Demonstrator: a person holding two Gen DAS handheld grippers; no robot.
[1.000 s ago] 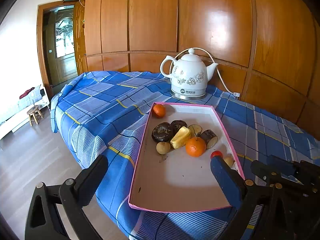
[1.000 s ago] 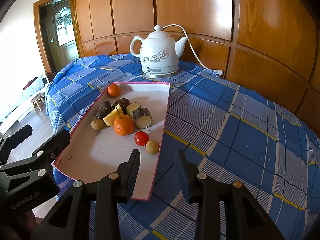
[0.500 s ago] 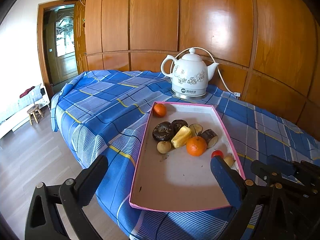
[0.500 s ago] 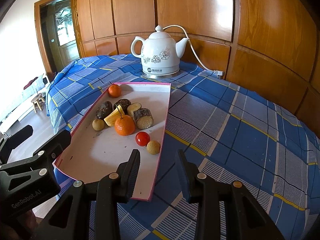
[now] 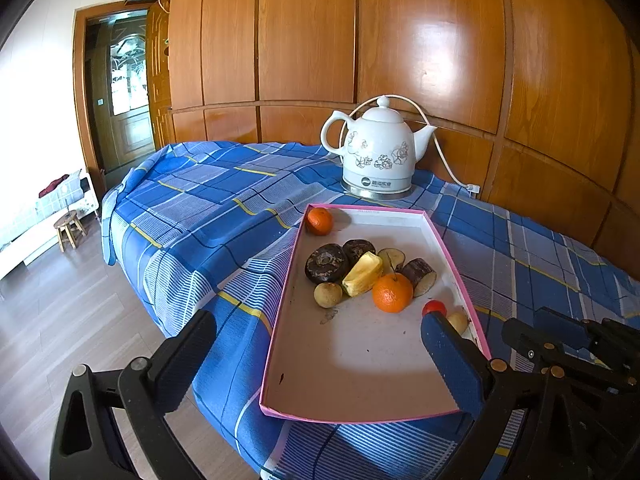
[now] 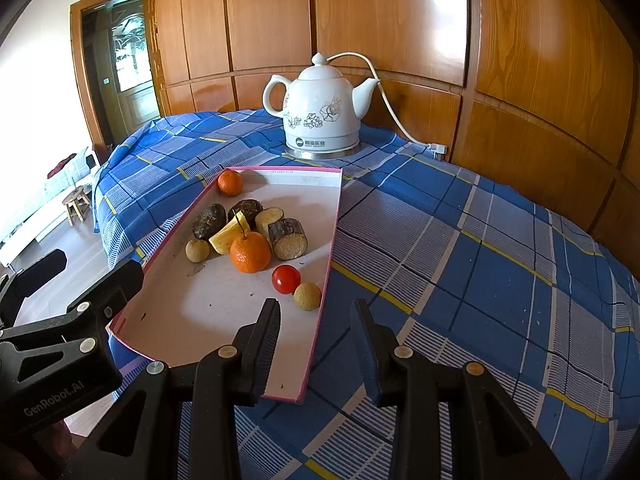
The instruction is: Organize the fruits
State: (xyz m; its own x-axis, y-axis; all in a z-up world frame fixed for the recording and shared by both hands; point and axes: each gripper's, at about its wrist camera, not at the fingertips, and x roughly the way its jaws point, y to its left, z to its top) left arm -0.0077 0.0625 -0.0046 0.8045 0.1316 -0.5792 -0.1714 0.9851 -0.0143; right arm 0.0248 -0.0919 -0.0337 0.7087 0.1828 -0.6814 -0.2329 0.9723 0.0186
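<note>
A shallow white tray with a pink rim [image 5: 360, 368] [image 6: 334, 216] lies on the blue checked tablecloth. In it are a stemmed orange [image 6: 250, 252] [image 5: 392, 293], a smaller orange [image 6: 230, 182] in the far corner, a cherry tomato [image 6: 286, 279], two beige round fruits [image 6: 307, 296] [image 6: 197, 250], a yellow piece [image 6: 226, 238], dark round fruits [image 6: 209, 216] and cut brown-skinned chunks [image 6: 288, 238]. My left gripper [image 5: 316, 348] hangs wide open over the tray's near end. My right gripper [image 6: 314, 320] stands open with a narrow gap at the tray's near right rim, holding nothing.
A white flowered electric kettle [image 5: 378, 152] [image 6: 320, 116] with its cord stands behind the tray against the wooden wall. The table edge drops to the floor on the left, where a small stool [image 5: 70, 228] stands. Bare tablecloth [image 6: 480, 260] stretches right of the tray.
</note>
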